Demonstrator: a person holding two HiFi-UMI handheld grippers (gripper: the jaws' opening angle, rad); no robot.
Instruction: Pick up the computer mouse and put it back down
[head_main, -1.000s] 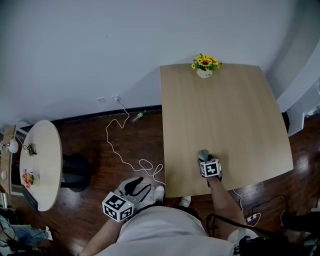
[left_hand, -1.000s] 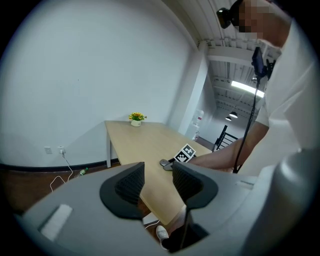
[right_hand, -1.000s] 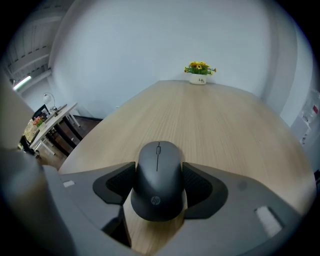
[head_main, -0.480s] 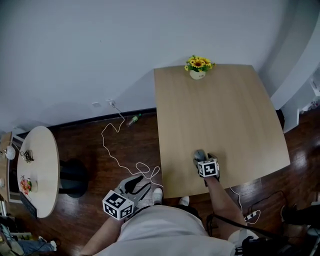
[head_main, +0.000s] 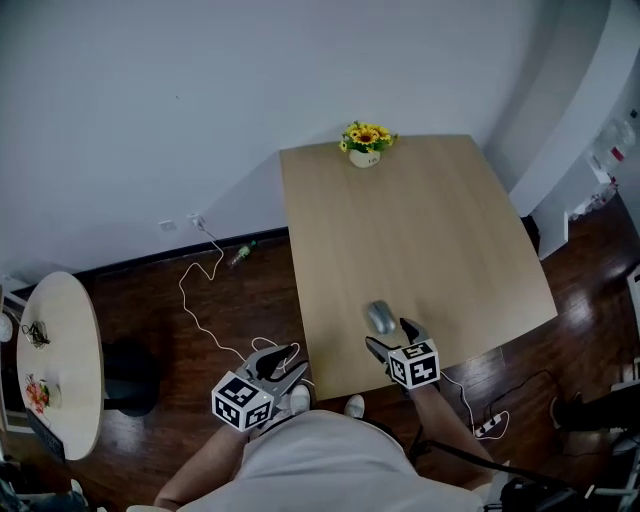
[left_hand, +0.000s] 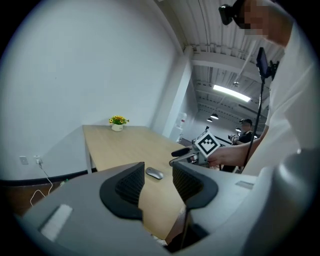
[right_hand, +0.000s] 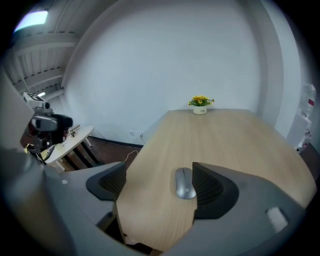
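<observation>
The grey computer mouse lies flat on the wooden table, near its front edge. My right gripper hangs just above and behind the mouse. Its jaws are opening and their pads do not touch the mouse. In the right gripper view the mouse sits on the tabletop below, close to the right-hand pad. My left gripper is off the table's left front corner, over the floor, open and empty. From the left gripper view the mouse shows far off between the jaws.
A small pot of yellow flowers stands at the table's far edge. A white cable and a bottle lie on the dark floor to the left. A round side table is further left, a power strip by my right side.
My right gripper has let go of the mouse, spread its jaws and lifted back toward the front edge. The mouse now lies uncovered on the table. The left gripper shifted slightly.
</observation>
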